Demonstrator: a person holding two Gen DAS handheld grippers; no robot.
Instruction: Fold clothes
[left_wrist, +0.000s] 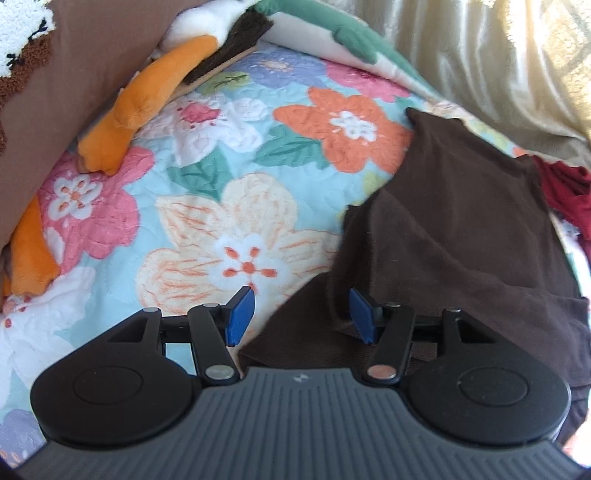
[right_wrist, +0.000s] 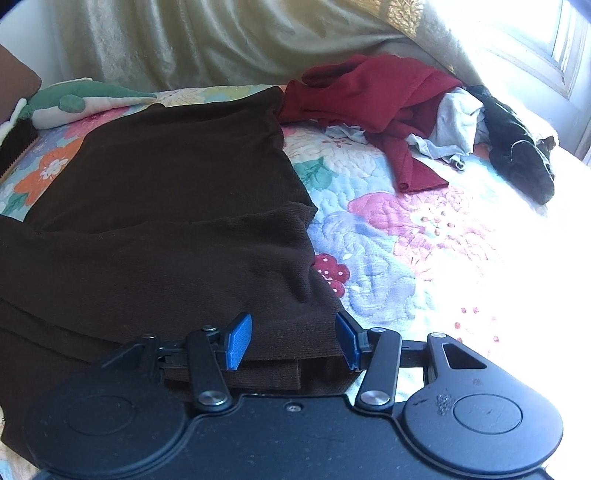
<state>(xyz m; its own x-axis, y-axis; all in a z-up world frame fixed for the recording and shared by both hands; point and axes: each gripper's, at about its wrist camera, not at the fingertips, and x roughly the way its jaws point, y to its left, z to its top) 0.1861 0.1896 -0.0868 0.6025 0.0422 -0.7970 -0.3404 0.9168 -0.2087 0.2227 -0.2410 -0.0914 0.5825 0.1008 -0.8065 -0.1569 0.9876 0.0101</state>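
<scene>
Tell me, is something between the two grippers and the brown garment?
Nothing visible. The left gripper and right gripper are both open at the near edge of the brown garment, with only its own cloth between the fingers.

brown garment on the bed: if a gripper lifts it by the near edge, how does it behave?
The brown garment is probably floppy: it lies in soft, layered folds on the quilt, so the rest would likely sag. Its knit looks matte, so slipping seems unlikely. The stacked layers may separate, since both the right gripper and left gripper stand open.
</scene>
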